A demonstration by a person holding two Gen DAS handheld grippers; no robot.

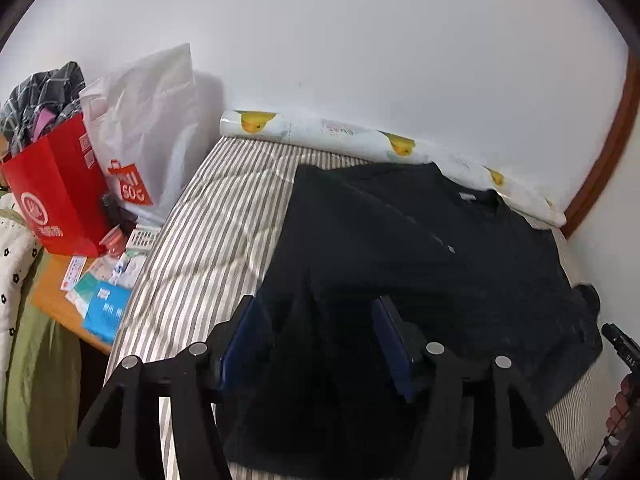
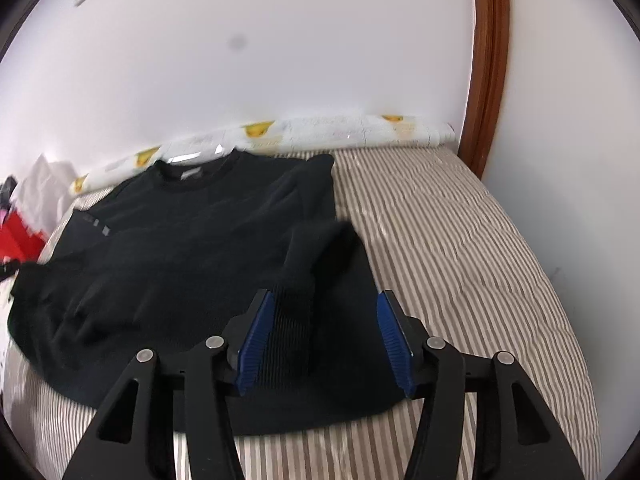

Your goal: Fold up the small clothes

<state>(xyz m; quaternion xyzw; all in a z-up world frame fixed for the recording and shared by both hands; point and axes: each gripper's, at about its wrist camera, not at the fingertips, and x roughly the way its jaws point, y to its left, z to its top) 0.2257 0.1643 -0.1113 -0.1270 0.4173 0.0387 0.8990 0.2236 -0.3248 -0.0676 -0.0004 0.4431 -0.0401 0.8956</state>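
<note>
A black sweater (image 1: 420,248) lies spread on a striped bed, collar toward the wall; it also shows in the right wrist view (image 2: 180,248). My left gripper (image 1: 316,312) is open, its blue pads (image 1: 390,336) wide apart over the sweater's lower left part, with dark cloth between them. My right gripper (image 2: 324,308) is open above the hem; the ribbed cuff of the right sleeve (image 2: 292,320) lies between the jaws next to the left pad (image 2: 256,336). The sleeve runs folded in over the body. The right gripper's body shows at the left wrist view's right edge (image 1: 620,348).
The striped bed cover (image 2: 460,248) extends bare to the right and in the left wrist view (image 1: 216,232). A duck-print roll (image 1: 320,130) lies along the white wall. A red bag (image 1: 56,196), white bag (image 1: 148,128) and papers sit on a side table to the left. A wooden frame (image 2: 488,60) stands at right.
</note>
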